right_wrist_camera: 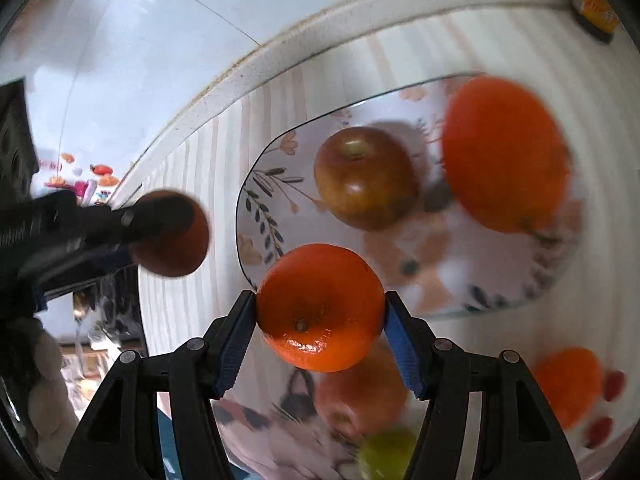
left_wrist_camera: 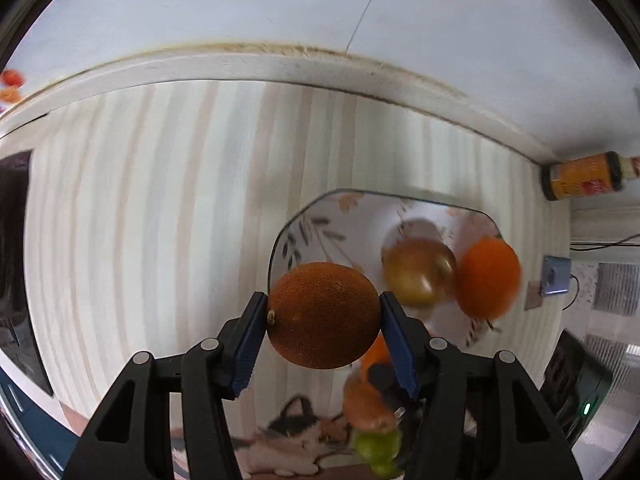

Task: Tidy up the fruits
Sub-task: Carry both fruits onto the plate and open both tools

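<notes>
My left gripper (left_wrist_camera: pixel 323 301) is shut on a dark, rough-skinned orange (left_wrist_camera: pixel 323 316) and holds it above the striped table, just left of a floral plate (left_wrist_camera: pixel 304 220). A brownish apple (left_wrist_camera: pixel 418 276) and a bright orange (left_wrist_camera: pixel 488 278) lie on that plate. My right gripper (right_wrist_camera: pixel 319 301) is shut on a glossy orange (right_wrist_camera: pixel 320 308) over the plate's near left rim (right_wrist_camera: pixel 250 216). The right wrist view shows the apple (right_wrist_camera: pixel 364 178) and the plate's orange (right_wrist_camera: pixel 504 152) beyond it. At the left of that view is the dark orange (right_wrist_camera: pixel 176 248), under a black finger (right_wrist_camera: pixel 152 214) of the left gripper.
Blurred loose fruit lies below the grippers: an orange one (right_wrist_camera: pixel 360 396), a green one (right_wrist_camera: pixel 386 460), another orange (right_wrist_camera: pixel 568 384) and small red ones (right_wrist_camera: pixel 614 386). A yellow-labelled bottle (left_wrist_camera: pixel 584 176) lies by the wall. The table's white edge (left_wrist_camera: pixel 280 66) runs along the wall.
</notes>
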`<state>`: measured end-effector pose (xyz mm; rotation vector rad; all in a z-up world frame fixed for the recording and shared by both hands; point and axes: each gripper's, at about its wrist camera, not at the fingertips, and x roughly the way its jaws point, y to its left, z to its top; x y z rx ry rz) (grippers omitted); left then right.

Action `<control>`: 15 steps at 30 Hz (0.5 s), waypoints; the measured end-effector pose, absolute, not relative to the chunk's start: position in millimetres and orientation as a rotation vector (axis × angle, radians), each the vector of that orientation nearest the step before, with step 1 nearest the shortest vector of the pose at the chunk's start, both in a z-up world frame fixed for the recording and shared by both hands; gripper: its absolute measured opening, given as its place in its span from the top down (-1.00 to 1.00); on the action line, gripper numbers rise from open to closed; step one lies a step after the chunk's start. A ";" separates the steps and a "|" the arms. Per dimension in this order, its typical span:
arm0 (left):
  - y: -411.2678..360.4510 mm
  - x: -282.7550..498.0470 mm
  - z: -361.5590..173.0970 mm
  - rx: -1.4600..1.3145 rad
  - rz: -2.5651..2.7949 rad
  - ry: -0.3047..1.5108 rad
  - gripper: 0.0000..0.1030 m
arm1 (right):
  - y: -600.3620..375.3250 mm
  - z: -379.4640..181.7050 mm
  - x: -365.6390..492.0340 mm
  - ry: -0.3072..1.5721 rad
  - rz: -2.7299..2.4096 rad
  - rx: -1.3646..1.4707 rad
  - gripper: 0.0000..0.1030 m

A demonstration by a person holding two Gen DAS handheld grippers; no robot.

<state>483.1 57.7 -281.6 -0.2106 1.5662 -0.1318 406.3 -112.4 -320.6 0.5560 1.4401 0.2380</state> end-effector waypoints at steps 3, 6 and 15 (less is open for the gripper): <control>55.0 503.3 -306.8 -0.222 -0.145 1.640 -0.05 | -101.9 -337.1 416.7 1.452 0.240 0.602 -0.29; 49.1 514.7 -328.9 -0.199 -0.154 1.704 -0.05 | -98.3 -351.0 422.8 1.466 0.234 0.642 -0.29; 35.7 520.3 -332.9 -0.135 -0.204 1.722 -0.28 | -109.3 -349.7 427.1 1.494 0.232 0.721 -0.82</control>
